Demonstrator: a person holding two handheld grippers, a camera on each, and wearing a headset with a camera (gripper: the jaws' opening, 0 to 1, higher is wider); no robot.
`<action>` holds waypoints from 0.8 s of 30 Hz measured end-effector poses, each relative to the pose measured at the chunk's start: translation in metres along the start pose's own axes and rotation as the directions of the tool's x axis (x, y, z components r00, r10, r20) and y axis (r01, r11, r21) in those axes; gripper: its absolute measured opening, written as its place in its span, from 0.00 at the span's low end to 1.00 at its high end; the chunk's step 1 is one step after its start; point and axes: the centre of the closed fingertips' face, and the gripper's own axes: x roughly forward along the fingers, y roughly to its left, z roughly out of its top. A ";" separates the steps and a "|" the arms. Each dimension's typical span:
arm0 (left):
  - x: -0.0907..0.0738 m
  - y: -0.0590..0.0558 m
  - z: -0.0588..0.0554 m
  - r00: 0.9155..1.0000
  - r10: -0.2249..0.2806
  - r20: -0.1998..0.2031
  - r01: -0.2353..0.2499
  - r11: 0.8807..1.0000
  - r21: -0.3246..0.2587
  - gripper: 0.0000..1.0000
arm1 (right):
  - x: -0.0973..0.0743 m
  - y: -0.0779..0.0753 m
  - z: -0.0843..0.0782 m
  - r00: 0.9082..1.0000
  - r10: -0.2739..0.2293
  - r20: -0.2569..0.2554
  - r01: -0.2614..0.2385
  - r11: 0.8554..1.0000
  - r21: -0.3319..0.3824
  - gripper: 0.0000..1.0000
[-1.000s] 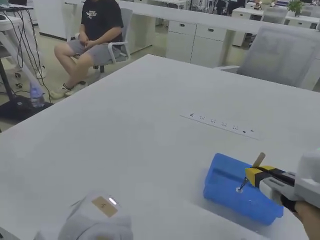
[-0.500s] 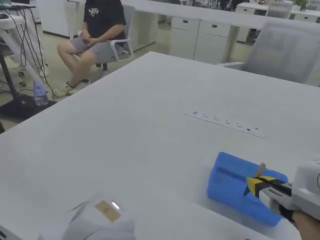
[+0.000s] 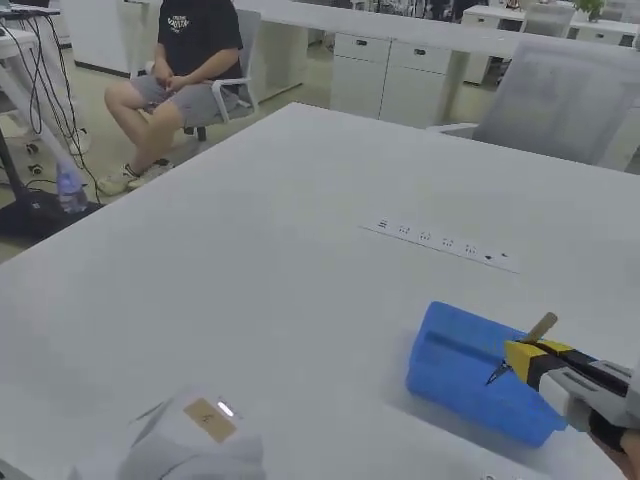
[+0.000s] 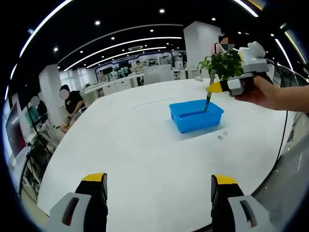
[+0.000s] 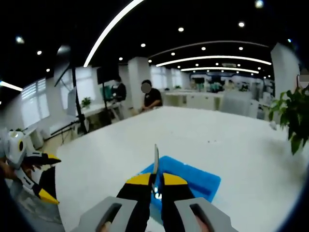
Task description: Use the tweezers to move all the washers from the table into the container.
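- One blue container point(image 3: 452, 345) was recorded.
- One pair of tweezers point(image 5: 155, 157) was listed.
- Two washers point(image 4: 220, 137) were counted.
- Two grippers: left gripper point(image 4: 159, 178), right gripper point(image 5: 157, 180).
- One seated person point(image 3: 190, 60).
- One potted plant point(image 4: 224, 64).

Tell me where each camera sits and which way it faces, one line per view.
Head view: on the person's head, looking forward and down across the table at the blue container; the right hand-held gripper shows at lower right.
Left gripper view: on the left hand-held gripper, facing across the table to the container; its open jaws rise at the bottom.
Right gripper view: on the right hand-held gripper, looking along jaws shut on the tweezers toward the container.
Shared: both gripper views show the container and the other hand-held gripper.
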 end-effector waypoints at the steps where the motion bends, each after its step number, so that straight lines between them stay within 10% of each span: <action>1: 0.000 0.000 0.000 1.000 0.001 0.000 -0.001 1.000 0.000 0.91 | -0.002 0.000 -0.003 1.000 -0.001 -0.004 0.001 1.000 0.002 0.03; 24: 0.000 0.000 -0.001 1.000 0.002 -0.003 -0.002 1.000 0.005 0.90 | -0.015 0.002 -0.079 0.990 -0.027 -0.141 0.030 0.999 0.014 0.03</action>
